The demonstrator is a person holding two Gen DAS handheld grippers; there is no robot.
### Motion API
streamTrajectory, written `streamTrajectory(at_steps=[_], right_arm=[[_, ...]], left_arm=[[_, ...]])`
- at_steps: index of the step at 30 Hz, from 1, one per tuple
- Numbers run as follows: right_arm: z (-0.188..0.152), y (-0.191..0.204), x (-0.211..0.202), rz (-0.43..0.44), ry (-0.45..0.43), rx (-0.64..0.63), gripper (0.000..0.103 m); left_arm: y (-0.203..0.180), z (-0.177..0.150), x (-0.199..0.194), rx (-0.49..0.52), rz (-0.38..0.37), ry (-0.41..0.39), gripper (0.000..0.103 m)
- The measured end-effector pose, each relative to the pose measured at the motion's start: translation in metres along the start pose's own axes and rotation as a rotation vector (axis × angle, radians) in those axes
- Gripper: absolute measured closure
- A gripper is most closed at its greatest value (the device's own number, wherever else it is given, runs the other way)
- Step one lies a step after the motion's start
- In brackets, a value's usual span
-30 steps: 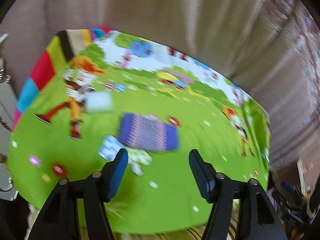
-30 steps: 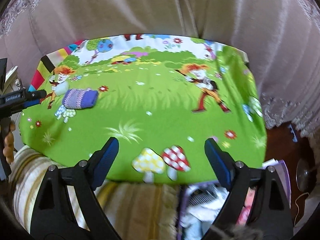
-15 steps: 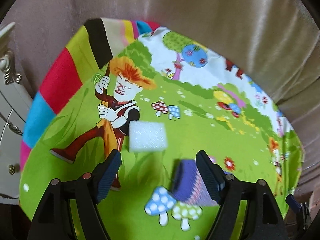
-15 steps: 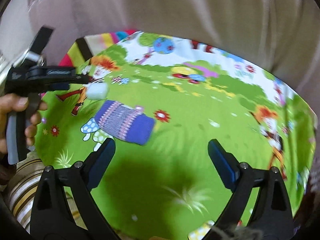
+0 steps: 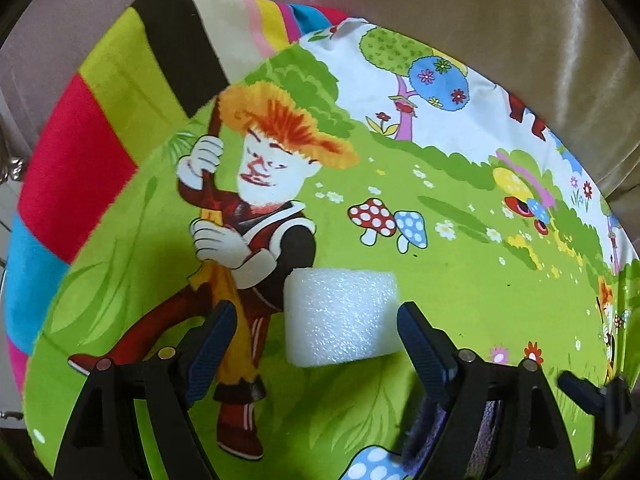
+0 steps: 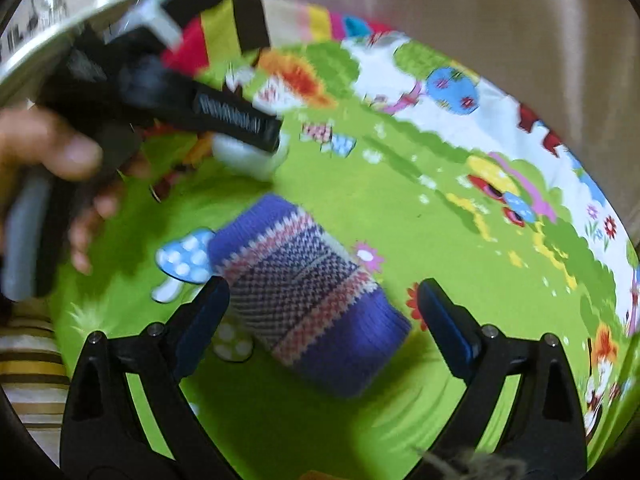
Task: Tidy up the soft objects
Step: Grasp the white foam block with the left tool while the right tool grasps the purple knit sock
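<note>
White foam block (image 5: pixel 341 317) now sits between my left gripper's (image 5: pixel 316 338) spread fingers; my right gripper (image 6: pixel 324 312), also apart, has closed in over the purple knitted piece (image 6: pixel 308 296) on the cartoon cloth (image 5: pixel 460 272). Both grasps look imminent.

A foam block (image 5: pixel 340 316) and a knitted piece (image 6: pixel 304 296) are laid on the printed cloth (image 5: pixel 460 280), near each other. The block is set between the spread fingers of the left gripper (image 5: pixel 312 340), closer to the right finger. The knitted piece is placed between the parted fingers of the right gripper (image 6: pixel 324 312), lying askew. A curtain (image 5: pixel 480 20) is hung behind the cloth.
</note>
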State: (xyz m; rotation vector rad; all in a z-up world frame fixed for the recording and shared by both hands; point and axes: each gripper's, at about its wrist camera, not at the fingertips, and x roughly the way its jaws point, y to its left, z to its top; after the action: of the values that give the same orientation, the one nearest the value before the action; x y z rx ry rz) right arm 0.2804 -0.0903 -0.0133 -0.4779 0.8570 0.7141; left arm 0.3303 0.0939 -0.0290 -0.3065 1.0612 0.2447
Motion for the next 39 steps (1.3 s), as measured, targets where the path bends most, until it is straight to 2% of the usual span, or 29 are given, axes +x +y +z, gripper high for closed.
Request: streamTrajectory(at_steps=[5,7,8,10,11,13,16,18,25,28,39], right_arm=[[-0.002,-0.004,0.021,0.045,0.04,0.033,0.006],[-0.004,-0.009,0.024,0.069,0.051,0.085,0.007],[-0.004,-0.011,0.025,0.078,0.053,0.104,0.008],[-0.006,-0.008,0.021,0.087,0.041,0.106,0.025],[-0.006,-0.006,0.018,0.084,0.037,0.103,0.031],[-0.006,-0.005,0.011,0.071,0.034,0.118,0.058],[-0.011,-0.007,0.001,0.077,0.023,0.167,0.076],[-0.015,-0.007,-0.004,0.077,0.015,0.197,0.081],[-0.029,-0.006,-0.037,0.042,-0.024,0.282,0.082],[-0.039,-0.005,-0.059,0.024,-0.047,0.324,0.082],[-0.093,0.014,-0.135,-0.072,-0.068,0.434,0.082]], left_arm=[[-0.007,-0.002,0.005,0.028,-0.035,0.017,0.023],[-0.013,-0.005,0.01,0.06,-0.038,0.038,0.052],[-0.014,-0.006,0.01,0.065,-0.027,0.032,0.055],[-0.015,-0.006,0.009,0.078,-0.041,0.023,0.072],[-0.016,-0.007,0.009,0.084,-0.054,0.026,0.074],[-0.018,-0.009,0.005,0.103,-0.049,0.014,0.074],[-0.018,-0.012,-0.004,0.109,-0.062,-0.005,0.074],[-0.015,-0.015,-0.012,0.101,-0.081,-0.012,0.074],[-0.013,-0.04,-0.054,0.102,-0.147,-0.06,0.074],[-0.015,-0.06,-0.075,0.104,-0.204,-0.067,0.074],[-0.033,-0.128,-0.139,0.156,-0.3,-0.119,0.074]])
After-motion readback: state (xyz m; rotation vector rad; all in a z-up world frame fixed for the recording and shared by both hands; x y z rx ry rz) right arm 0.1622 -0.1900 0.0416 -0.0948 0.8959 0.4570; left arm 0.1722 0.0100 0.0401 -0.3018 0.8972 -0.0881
